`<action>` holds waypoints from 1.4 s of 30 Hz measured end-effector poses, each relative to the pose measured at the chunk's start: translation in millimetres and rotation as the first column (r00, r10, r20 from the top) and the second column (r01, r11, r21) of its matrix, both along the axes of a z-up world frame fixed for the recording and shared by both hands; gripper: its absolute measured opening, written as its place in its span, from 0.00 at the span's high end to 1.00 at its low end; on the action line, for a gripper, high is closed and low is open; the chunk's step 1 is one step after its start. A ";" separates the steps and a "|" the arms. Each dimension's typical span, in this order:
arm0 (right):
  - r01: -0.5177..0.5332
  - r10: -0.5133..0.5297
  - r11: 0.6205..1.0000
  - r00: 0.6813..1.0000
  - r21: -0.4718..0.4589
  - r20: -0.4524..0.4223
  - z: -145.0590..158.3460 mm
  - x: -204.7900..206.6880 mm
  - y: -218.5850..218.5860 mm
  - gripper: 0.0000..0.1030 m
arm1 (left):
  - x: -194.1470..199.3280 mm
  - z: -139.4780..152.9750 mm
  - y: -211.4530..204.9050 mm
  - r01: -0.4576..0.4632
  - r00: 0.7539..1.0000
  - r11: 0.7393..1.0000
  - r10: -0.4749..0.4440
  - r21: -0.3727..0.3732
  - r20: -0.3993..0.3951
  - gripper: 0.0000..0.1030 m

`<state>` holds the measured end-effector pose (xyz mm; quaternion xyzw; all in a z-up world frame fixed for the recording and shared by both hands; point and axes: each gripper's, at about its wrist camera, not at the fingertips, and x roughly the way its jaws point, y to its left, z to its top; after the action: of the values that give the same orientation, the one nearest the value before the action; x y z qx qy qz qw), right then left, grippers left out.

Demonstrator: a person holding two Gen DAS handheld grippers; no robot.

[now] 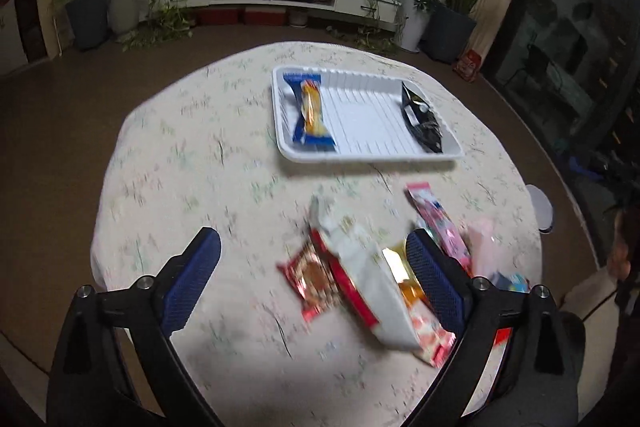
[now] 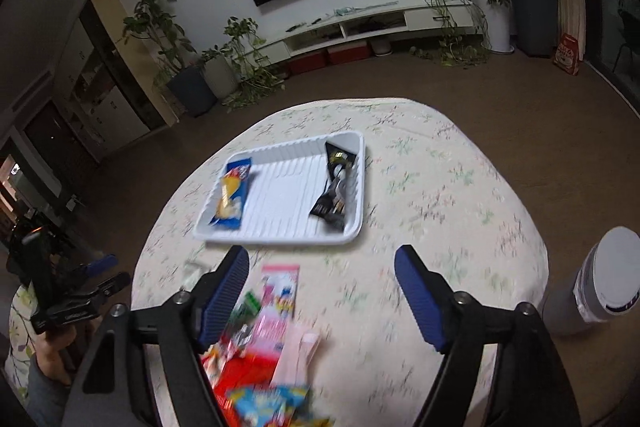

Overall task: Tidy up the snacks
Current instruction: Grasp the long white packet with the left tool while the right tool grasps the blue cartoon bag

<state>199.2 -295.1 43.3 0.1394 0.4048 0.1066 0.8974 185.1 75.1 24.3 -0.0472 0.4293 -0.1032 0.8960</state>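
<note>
Lying in a ribbed white plastic tray [image 1: 368,155] on the floral-clothed round table [image 1: 180,163], a glossy blue snack packet [image 1: 310,115] and a black one [image 1: 422,123] hug opposite ends. Both the left gripper [image 1: 312,267] and right gripper [image 2: 322,287] gape empty above crinkly loose snacks [image 1: 360,279]. Only the right view shows a white cylindrical container [image 2: 600,279] beside the table.

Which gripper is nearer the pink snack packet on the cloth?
Right, narrowly. The right gripper is open with the pink snack packet just inside its left finger; the left gripper, also open, has it beyond its right finger.
</note>
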 end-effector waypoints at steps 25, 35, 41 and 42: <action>-0.014 0.010 0.992 0.999 -0.127 -0.034 -60.9 -141.3 64.4 0.23 | -52.7 -45.4 -45.1 -0.019 0.997 0.997 0.025 0.079 -0.072 0.13; -0.029 0.018 0.990 0.997 -0.139 -0.079 -77.4 -127.8 68.8 0.23 | 7.3 -59.7 -82.1 0.028 0.988 0.987 -0.003 0.160 -0.152 0.41; -0.032 0.021 0.987 0.997 -0.156 -0.075 -80.1 -122.7 68.8 0.23 | 26.2 -84.0 -86.2 0.046 0.976 0.981 -0.004 0.191 -0.218 0.41; -0.032 0.021 0.987 0.997 -0.155 -0.074 -80.6 -121.5 68.2 0.23 | 28.4 -86.9 -85.4 0.046 0.975 0.981 -0.002 0.190 -0.224 0.42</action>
<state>77.7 -226.9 -37.3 0.0667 0.4456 0.0814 0.8890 213.4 -10.2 -62.7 0.0343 0.5357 -0.0658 0.8411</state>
